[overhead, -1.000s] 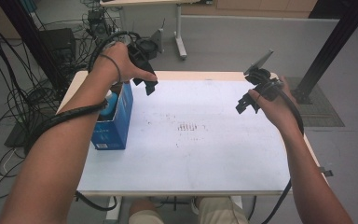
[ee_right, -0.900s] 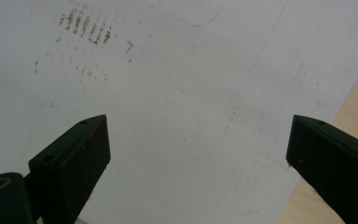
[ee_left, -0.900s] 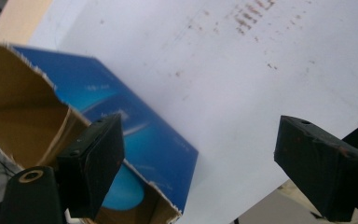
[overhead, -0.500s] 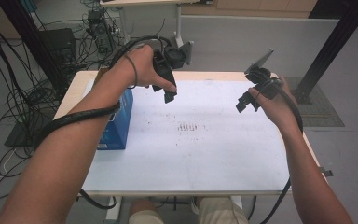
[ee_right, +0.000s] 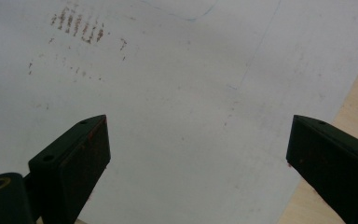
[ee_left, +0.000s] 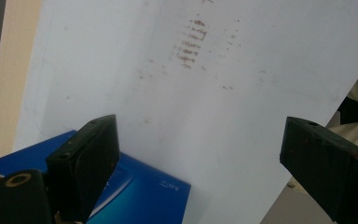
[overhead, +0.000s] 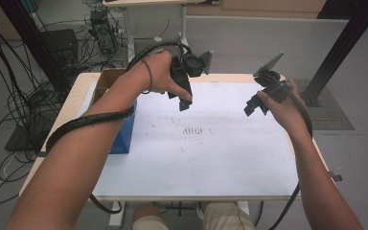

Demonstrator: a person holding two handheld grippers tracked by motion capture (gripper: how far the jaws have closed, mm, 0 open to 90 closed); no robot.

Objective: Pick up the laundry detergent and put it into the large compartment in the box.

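My left gripper [overhead: 180, 100] hangs above the back middle of the white sheet [overhead: 196, 153], to the right of the blue box [overhead: 122, 135]. Its jaws stand wide open with nothing between them [ee_left: 198, 135]. In the left gripper view the blue box [ee_left: 140, 193] lies at the lower left, behind the left jaw. My right gripper [overhead: 252, 106] hovers over the sheet's back right part. It is also open and empty [ee_right: 198, 126]. Both views along the jaws look down on bare white sheet.
A patch of brown marks [overhead: 191, 130] stains the sheet near its middle. The blue box has an open cardboard top [overhead: 106, 79] and stands at the table's left edge. Bare wood rim [ee_right: 354, 112] borders the sheet. Cables and equipment [overhead: 57, 43] crowd the floor at left.
My left gripper has swung right, from above the blue box to over the back middle of the sheet. The right gripper has stayed in place.
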